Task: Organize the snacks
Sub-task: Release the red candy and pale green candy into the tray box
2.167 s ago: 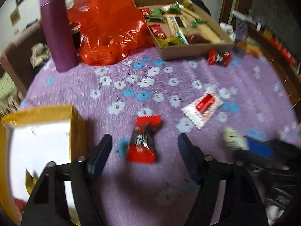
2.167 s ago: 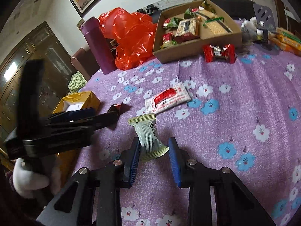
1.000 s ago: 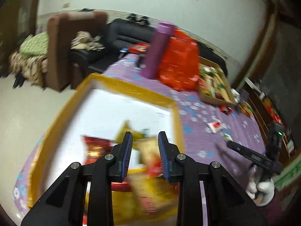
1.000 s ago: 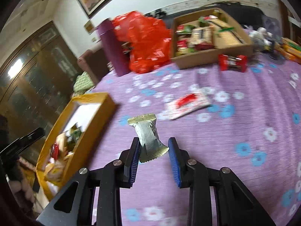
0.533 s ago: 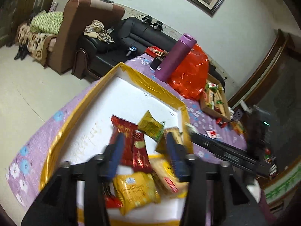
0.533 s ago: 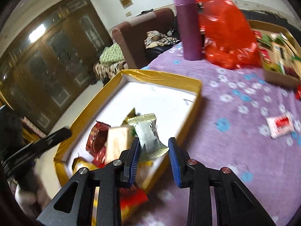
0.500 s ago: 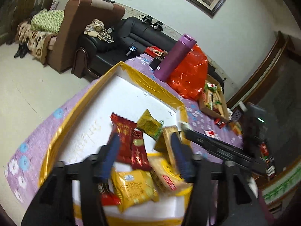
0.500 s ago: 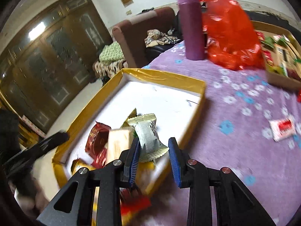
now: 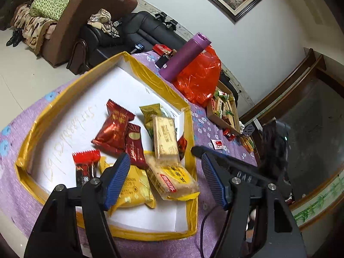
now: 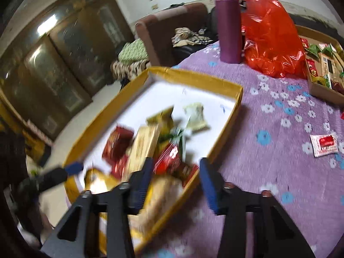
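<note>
A yellow-rimmed tray with a white floor holds several wrapped snacks. My left gripper hovers over its near end. Its jaws are opening, with nothing gripped, and yellow packets lie below them. A red and black bar rests just left of the left finger. My right gripper hangs over the tray's near corner, open and empty. The pale green snack lies loose and blurred on the tray floor. The left gripper's tip shows at the right wrist view's left edge.
On the purple flowered cloth stand a purple bottle and a red plastic bag. A cardboard box of snacks sits beyond. A red-and-white packet lies loose. Sofas stand behind.
The right gripper let go of the pale green snack, which now lies in the tray, and its jaws stand wider. The left jaws went from nearly shut to wide apart over the tray.
</note>
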A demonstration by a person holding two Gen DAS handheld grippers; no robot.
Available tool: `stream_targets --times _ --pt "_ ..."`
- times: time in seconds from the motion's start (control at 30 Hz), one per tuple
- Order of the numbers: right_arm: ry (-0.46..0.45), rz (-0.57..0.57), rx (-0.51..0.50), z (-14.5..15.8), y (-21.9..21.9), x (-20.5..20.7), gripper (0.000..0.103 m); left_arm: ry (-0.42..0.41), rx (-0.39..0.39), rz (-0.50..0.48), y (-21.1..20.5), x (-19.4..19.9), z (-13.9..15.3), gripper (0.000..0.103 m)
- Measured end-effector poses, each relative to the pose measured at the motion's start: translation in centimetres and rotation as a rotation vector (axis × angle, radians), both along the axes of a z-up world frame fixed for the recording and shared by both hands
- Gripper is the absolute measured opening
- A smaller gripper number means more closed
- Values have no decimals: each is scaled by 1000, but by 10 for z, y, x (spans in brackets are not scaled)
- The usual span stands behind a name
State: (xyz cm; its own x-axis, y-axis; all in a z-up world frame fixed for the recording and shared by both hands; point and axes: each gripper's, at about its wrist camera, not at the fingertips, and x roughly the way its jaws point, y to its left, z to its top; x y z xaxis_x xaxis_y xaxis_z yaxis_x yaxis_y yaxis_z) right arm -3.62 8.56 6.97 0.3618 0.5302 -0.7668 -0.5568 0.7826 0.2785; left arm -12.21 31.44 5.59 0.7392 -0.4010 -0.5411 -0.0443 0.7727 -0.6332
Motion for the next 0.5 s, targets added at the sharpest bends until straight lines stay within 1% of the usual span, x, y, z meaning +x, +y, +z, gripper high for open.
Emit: stream_targets --times 0.07,0.13,0.2,0.27,0.37,0.43,0.5 --pt "-8 15 -9 -2 0 -10 35 1 1 -9 -5 -3 2 69" --pt "3 10 19 -2 -7 -15 36 -7 18 -16 -9 -6 7 69" --pt "6 -21 45 -2 -20 -15 36 -21 42 -21 -14 -11 14 69" --pt "0 -69 40 -4 -40 -10 36 -37 65 -31 -20 -14 20 72" --pt "20 -164 27 -13 -83 1 37 -47 80 -66 -32 -14 21 72" --pt "36 -254 22 -20 -123 10 38 -40 80 -95 -42 -9 18 72" --pt "47 -321 21 -25 -153 17 40 -27 82 -120 -53 -4 13 72"
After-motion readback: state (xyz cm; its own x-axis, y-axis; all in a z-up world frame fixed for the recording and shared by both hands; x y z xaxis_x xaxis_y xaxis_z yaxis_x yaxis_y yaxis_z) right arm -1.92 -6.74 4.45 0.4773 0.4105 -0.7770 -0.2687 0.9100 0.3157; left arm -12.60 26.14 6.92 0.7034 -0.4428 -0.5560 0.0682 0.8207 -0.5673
